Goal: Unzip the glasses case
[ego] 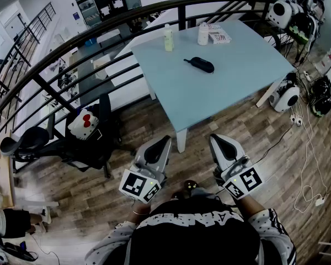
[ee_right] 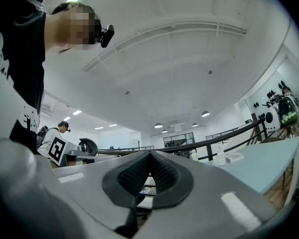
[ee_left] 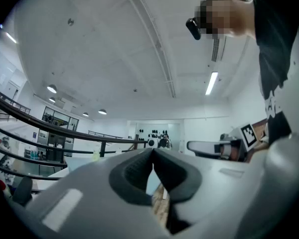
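Looking steeply down in the head view, you meet at the far left a black chair (ego: 49,145) with a white plush (ego: 83,125) on its seat. Behind it a dark railing (ego: 99,32) curves from the left edge to the upper right of the frame.

Left of centre, low in the frame, is your left gripper (ego: 164,141), held over the wooden floor (ego: 127,126). Its own view shows the two dark pads meeting at their tips with nothing between them, so it is closed and empty.

Above, in the upper middle, stands a pale blue table (ego: 226,93). Along its far side, left to right, are a pale green bottle (ego: 169,37), a white container (ego: 203,33) and a booklet (ego: 219,36).

The case (ego: 199,64) lies just in front of them: dark, oval, flat on the tabletop and touching none of the three. It is well apart from both grippers. Its zip is too small to read.

Right of centre, low in the frame and level with the left one, is your right gripper (ego: 216,139). Its own view shows the pads pressed together at the tips, closed on nothing. The two grippers are near each other but do not touch.

At the right edge, a white round unit (ego: 287,97) sits on the floor by the table's corner, and cables (ego: 306,164) trail past it.
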`<state>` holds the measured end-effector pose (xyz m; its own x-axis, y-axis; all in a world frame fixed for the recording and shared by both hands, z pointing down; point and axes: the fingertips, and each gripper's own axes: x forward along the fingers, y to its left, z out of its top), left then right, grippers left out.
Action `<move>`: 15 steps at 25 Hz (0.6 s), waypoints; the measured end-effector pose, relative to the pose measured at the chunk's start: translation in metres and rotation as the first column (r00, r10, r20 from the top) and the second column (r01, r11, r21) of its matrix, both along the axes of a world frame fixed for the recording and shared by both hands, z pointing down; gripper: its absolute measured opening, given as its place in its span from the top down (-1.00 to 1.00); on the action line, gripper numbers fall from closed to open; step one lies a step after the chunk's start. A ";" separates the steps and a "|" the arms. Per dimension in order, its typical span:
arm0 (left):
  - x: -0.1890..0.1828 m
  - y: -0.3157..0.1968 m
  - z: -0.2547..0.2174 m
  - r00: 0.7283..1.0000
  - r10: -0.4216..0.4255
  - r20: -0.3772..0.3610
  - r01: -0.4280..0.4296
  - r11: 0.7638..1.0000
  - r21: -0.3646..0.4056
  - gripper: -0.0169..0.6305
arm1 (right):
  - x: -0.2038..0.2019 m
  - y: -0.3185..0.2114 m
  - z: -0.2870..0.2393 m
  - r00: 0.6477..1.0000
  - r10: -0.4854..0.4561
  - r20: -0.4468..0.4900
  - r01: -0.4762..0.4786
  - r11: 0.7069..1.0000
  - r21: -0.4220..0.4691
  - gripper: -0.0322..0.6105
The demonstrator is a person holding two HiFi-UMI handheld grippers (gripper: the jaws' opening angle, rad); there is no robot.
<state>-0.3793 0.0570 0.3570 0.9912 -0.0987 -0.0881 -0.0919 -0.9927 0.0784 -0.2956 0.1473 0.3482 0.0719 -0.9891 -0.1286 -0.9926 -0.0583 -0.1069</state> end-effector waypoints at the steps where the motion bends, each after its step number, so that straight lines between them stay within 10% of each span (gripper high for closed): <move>1: -0.002 0.000 0.002 1.000 0.004 0.003 -0.004 1.000 -0.002 0.95 | -0.002 0.000 0.002 1.000 0.005 0.004 -0.005 1.000 -0.001 0.94; 15: -0.002 0.010 0.028 0.996 0.083 0.029 -0.082 0.995 -0.058 0.95 | -0.021 0.018 0.020 0.998 0.061 0.005 -0.061 0.998 -0.028 0.94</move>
<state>-0.3810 0.0668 0.3850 0.9983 -0.0205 -0.0537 -0.0132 -0.9910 0.1333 -0.3165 0.1652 0.3685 0.1329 -0.9860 -0.1003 -0.9864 -0.1217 -0.1103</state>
